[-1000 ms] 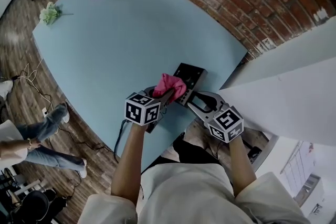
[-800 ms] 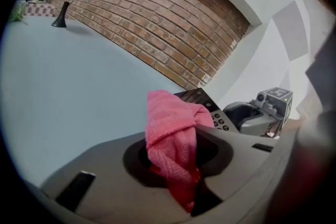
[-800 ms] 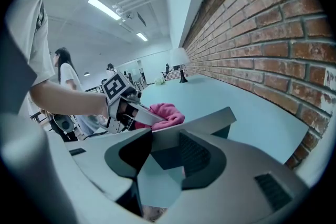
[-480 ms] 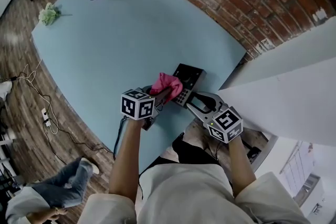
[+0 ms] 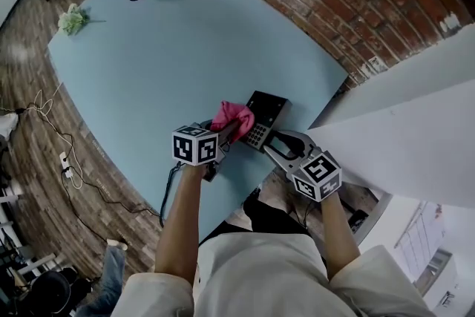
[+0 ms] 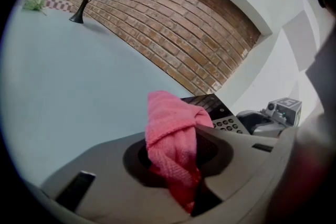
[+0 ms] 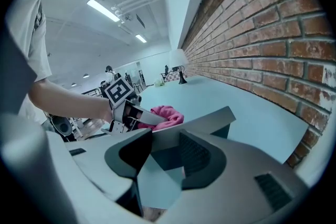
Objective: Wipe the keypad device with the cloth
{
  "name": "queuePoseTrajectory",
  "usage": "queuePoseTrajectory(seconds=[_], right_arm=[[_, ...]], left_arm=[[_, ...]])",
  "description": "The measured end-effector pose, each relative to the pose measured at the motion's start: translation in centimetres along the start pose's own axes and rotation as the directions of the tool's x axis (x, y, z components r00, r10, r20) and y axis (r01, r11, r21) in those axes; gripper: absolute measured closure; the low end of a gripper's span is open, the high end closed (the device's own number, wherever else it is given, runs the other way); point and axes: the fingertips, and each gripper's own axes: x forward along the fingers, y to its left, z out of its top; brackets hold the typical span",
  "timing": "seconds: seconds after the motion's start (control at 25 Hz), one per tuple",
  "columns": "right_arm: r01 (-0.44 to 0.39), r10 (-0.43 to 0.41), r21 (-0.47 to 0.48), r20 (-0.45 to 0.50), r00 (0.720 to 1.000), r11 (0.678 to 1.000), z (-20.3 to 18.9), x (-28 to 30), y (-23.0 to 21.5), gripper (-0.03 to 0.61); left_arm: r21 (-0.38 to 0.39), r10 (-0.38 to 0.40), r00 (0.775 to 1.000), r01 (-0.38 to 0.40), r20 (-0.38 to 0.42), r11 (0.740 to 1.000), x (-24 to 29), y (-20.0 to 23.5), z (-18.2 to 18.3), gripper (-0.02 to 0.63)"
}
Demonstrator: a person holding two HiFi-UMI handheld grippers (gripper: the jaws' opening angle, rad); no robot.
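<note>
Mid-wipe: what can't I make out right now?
Key labels on the keypad device: too small, head view.
Device's left part: covered by the pink cloth, head view and left gripper view.
Cloth-to-key contact: hidden under the cloth, left gripper view.
Device's face: edge-on in the right claw, right gripper view.

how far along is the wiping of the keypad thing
Done: the pink cloth is clamped in the left gripper, and the right gripper grips the near end of the keypad device on the table. In hand: the cloth sits against the device's left edge, beside the keys. Left: the keys and dark far end lie uncovered; whether they were wiped cannot be told.
</note>
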Motion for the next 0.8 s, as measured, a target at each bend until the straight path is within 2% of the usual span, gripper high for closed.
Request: queuePoseTrajectory(seconds=[0.16, 0.28, 0.36, 0.48, 0.6, 0.72, 0.8], right_arm=[[0.005, -0.005, 0.014, 0.010, 1.000, 1.000, 0.1, -0.1, 0.0, 0.388], [0.008, -0.008, 0.017, 0.022, 1.000, 1.000, 0.2, -0.3, -0.2, 0.390], [-0.002, 0.002, 0.014, 0.032, 0.999, 1.000, 0.3, -0.3, -0.3, 0.390], [0.004, -0.006, 0.035, 0.046, 0.999, 0.999, 0.4, 0.0, -0.3, 0.391], [0.076, -0.079, 0.052, 0.070, 0.994, 0.996, 0.6, -0.7, -0.8, 0.391], [0.151, -0.156, 0.052, 0.093, 0.983, 0.987, 1.2, -2.1, -0.6, 0.393], [0.184, -0.188, 0.054, 0.097, 0.977, 0.982, 1.6, -2.9, 0.0, 0.448]], left_arm=[[0.045, 0.107, 0.994, -0.107, -0.013, 0.993, 0.1, 1.4, 0.0, 0.488], [0.118, 0.200, 0.980, -0.196, -0.019, 0.973, -0.1, 2.4, -0.2, 0.488], [0.142, 0.252, 0.968, -0.251, 0.013, 0.957, -0.8, 2.9, 0.0, 0.489], [0.137, 0.326, 0.940, -0.337, 0.098, 0.931, -2.8, 3.4, 0.3, 0.489], [0.147, 0.356, 0.920, -0.379, 0.163, 0.914, -4.4, 2.7, 0.5, 0.491], [0.188, 0.348, 0.915, -0.385, 0.204, 0.904, -6.4, 1.4, 0.6, 0.491], [0.204, 0.337, 0.911, -0.386, 0.238, 0.899, -8.1, 0.4, 0.7, 0.490]])
